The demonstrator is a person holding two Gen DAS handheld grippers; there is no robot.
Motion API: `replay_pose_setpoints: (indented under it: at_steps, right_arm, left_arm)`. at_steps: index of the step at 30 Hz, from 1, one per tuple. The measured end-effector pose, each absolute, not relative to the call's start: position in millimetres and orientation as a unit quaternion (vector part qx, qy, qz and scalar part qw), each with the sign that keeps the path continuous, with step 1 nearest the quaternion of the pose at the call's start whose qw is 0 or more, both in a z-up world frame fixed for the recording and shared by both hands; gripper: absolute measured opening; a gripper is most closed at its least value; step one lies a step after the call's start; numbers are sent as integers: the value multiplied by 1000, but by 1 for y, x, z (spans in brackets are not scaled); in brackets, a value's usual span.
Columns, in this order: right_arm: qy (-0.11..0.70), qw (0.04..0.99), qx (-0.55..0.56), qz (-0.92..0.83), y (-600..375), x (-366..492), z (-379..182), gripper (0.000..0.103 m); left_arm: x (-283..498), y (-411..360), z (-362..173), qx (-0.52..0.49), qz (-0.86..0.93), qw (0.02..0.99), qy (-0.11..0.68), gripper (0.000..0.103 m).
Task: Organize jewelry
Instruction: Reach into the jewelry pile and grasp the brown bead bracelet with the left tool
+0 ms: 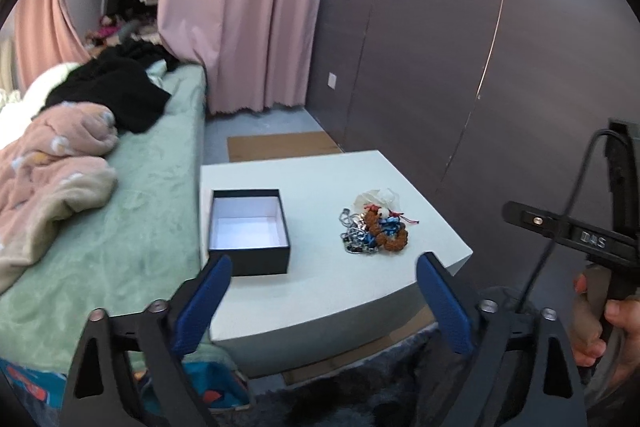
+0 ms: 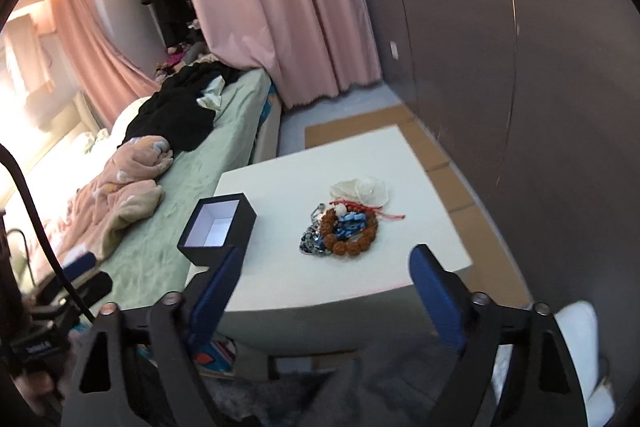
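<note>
An open black box (image 1: 249, 230) with a white inside stands empty on the left of a small white table (image 1: 320, 291). A pile of jewelry (image 1: 374, 230) lies on the table's right side: a brown bead bracelet, blue beads, silver chains, a red cord and a white pouch. My left gripper (image 1: 322, 301) is open and empty, held short of the table's near edge. In the right wrist view the box (image 2: 218, 229) and the jewelry pile (image 2: 346, 227) lie on the table (image 2: 360, 279). My right gripper (image 2: 326, 297) is open and empty, near the table's front edge.
A bed (image 1: 132, 211) with green sheet, pink blanket and black clothes borders the table's left side. A dark panelled wall (image 1: 480, 75) runs along the right. Pink curtains (image 1: 244, 7) hang behind. Cardboard (image 1: 280, 145) lies on the floor beyond the table. The right gripper's handle (image 1: 592, 243) shows at right.
</note>
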State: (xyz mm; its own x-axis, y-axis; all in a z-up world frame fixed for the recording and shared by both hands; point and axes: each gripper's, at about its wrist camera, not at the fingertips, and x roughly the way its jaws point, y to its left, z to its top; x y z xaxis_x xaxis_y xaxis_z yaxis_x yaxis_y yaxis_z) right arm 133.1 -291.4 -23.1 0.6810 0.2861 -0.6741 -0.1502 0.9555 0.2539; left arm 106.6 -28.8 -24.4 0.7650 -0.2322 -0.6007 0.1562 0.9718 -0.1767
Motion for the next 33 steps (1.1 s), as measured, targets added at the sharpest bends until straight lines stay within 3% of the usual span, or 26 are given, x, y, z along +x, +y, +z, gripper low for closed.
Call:
replay_pose_setpoints:
  at_steps: [2, 10, 23, 33]
  right_arm:
    - [396, 904, 110, 114, -298, 150, -32, 77]
    - [430, 884, 156, 97, -319, 193, -58, 76]
    - [433, 865, 240, 88, -353, 230, -101, 74]
    - [449, 835, 303, 99, -369, 245, -128, 74]
  left_arm:
    - [122, -31, -29, -65, -110, 932, 339, 82]
    - [172, -53, -51, -74, -130, 914, 376, 74]
    - [247, -96, -94, -79, -164, 877, 445, 55]
    - [292, -132, -131, -60, -170, 851, 494, 48]
